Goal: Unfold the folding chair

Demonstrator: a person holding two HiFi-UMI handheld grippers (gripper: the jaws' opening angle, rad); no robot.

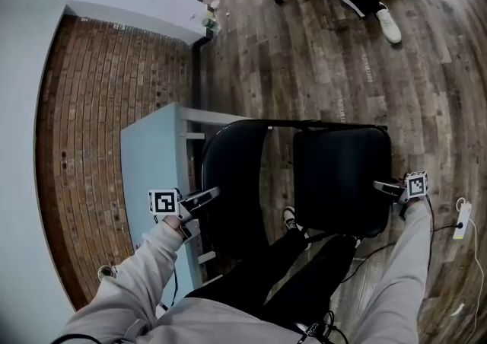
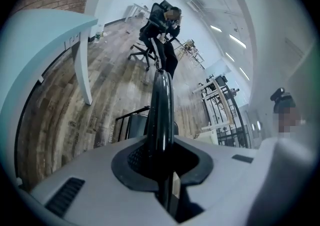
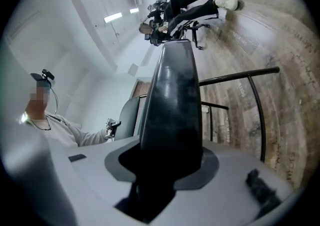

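While both tools hold the chair (image 1: 304,125), a few things could go wrong. The left gripper (image 1: 207,196) has its jaws almost closed. They pinch the thin black part (image 2: 161,110) of the chair by its edge. That edge is slim and shiny, so I think it could slide out if the hand pulls hard or twists. The right gripper (image 1: 386,186) has its jaws set wider, and they squeeze the side of the thick black pad (image 3: 172,100). The pad is fat and smooth and only its rim sits in the jaws, so it might pop loose too.

The chair looks partly open. Its two black parts are side by side, right in front of the person and close to their legs. If one grip lets go, the chair could swing down and hit the foot (image 1: 290,218) just below it. If the two hands pull unevenly, the metal frame may jam and not open.

The light blue table (image 1: 148,144) stands just beside the thin black part, so the chair could bump it as it spreads. On the wood floor (image 1: 319,53) to the right lies a cord with a white power strip (image 1: 462,221). A chair leg set down there could catch it or squash it.
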